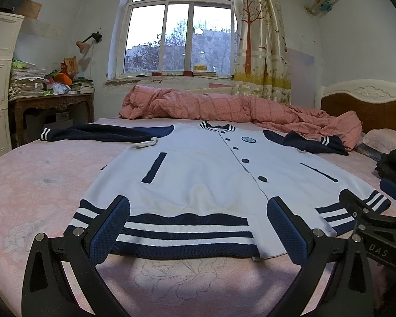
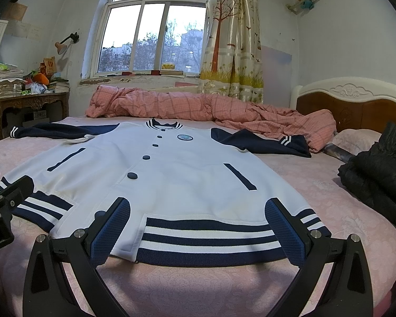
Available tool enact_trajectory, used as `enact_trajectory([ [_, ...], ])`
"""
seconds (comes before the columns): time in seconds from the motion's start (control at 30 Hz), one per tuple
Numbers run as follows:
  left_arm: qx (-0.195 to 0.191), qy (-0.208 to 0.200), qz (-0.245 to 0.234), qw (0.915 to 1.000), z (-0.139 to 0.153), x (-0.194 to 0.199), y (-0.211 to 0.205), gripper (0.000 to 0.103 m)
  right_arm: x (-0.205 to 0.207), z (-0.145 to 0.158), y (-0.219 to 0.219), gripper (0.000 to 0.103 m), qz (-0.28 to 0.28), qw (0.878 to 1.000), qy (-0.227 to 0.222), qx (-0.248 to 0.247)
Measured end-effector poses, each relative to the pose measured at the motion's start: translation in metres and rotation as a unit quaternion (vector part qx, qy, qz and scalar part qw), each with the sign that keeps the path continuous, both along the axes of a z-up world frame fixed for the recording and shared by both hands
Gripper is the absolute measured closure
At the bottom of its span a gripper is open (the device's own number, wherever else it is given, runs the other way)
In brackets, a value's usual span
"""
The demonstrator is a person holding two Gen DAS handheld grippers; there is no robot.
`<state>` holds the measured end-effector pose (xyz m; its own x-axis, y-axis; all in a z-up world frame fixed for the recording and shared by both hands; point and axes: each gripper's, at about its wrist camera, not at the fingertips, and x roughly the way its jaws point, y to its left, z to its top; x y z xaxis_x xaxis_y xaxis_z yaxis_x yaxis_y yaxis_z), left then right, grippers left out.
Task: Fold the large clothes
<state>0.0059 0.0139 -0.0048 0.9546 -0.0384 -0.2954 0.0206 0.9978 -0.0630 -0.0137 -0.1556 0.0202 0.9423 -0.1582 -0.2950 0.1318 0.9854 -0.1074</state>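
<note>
Left wrist view: a white jacket (image 1: 198,169) with navy sleeves lies flat, front up, on a pink bed (image 1: 39,179), long axis running from striped hem nearest the cameras to collar toward the window (image 1: 179,26). Left gripper (image 1: 198,227) and right gripper (image 2: 198,227) hover wide open at the hem, gripping nothing. The chest badge's writing is unreadable.

pink quilt (image 1: 224,108), curtain (image 1: 261,39), black coat (image 2: 380,174)

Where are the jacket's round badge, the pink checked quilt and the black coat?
Round badge (image 2: 185,137), right wrist view, its middle.
Pink checked quilt (image 2: 171,105), right wrist view, its bunched top.
Black coat (image 2: 382,174), right wrist view, its crumpled front.
</note>
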Motion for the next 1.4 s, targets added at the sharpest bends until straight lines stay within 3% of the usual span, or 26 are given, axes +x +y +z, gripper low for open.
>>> enact_trajectory([
  [0.3, 0.005, 0.003, -0.005, 1.0, 0.003, -0.002, -0.004, 0.0, 0.002, 0.0, -0.004, 0.0, 0.007, 1.0, 0.013, 0.002],
  [0.4, 0.014, 0.041, -0.016, 0.9989, 0.005, 0.0, -0.002, 0.019, 0.009, -0.004, -0.008, 0.0, 0.048, 0.998, 0.046, 0.002],
  [0.47, 0.048, 0.075, -0.025, 0.9957, 0.006, -0.003, -0.003, 0.026, 0.006, -0.004, -0.008, 0.0, 0.065, 0.994, 0.083, -0.012],
  [0.6, 0.144, 0.139, -0.075, 0.9768, 0.013, -0.006, -0.017, 0.029, 0.001, -0.007, -0.005, 0.0, 0.111, 0.976, 0.174, -0.064],
  [0.73, 0.218, 0.185, -0.107, 0.9523, 0.01, -0.006, -0.033, 0.029, 0.003, -0.014, -0.008, 0.0, 0.135, 0.958, 0.247, -0.06],
  [0.83, 0.264, 0.217, -0.101, 0.9344, -0.009, 0.008, -0.039, 0.029, 0.013, -0.021, -0.017, 0.0, 0.119, 0.952, 0.276, -0.058],
  [1.0, 0.289, 0.208, -0.079, 0.9311, -0.015, 0.028, -0.043, 0.028, 0.039, -0.024, -0.034, 0.0, 0.098, 0.95, 0.293, -0.037],
  [1.13, 0.327, 0.196, -0.052, 0.9232, -0.014, 0.049, -0.038, 0.028, 0.054, -0.023, -0.051, 0.001, 0.079, 0.955, 0.284, -0.021],
  [1.2, 0.323, 0.192, -0.043, 0.9257, -0.012, 0.057, -0.029, 0.042, 0.059, -0.021, -0.056, 0.012, 0.083, 0.956, 0.279, -0.024],
  [1.27, 0.305, 0.194, -0.037, 0.9317, -0.007, 0.064, -0.019, 0.078, 0.063, -0.014, -0.059, 0.047, 0.106, 0.957, 0.27, -0.012],
  [1.3, 0.293, 0.193, -0.039, 0.9356, -0.004, 0.068, -0.015, 0.08, 0.062, -0.01, -0.058, 0.056, 0.111, 0.958, 0.264, -0.011],
  [1.33, 0.283, 0.191, -0.042, 0.939, 0.0, 0.07, -0.013, 0.083, 0.063, -0.007, -0.056, 0.081, 0.102, 0.961, 0.254, -0.026],
  [1.37, 0.275, 0.191, -0.049, 0.9412, 0.005, 0.073, -0.011, 0.086, 0.065, -0.001, -0.052, 0.094, 0.073, 0.967, 0.236, -0.065],
  [1.4, 0.272, 0.192, -0.053, 0.9416, 0.009, 0.078, -0.011, 0.086, 0.068, 0.004, -0.05, 0.094, 0.072, 0.969, 0.222, -0.077],
])
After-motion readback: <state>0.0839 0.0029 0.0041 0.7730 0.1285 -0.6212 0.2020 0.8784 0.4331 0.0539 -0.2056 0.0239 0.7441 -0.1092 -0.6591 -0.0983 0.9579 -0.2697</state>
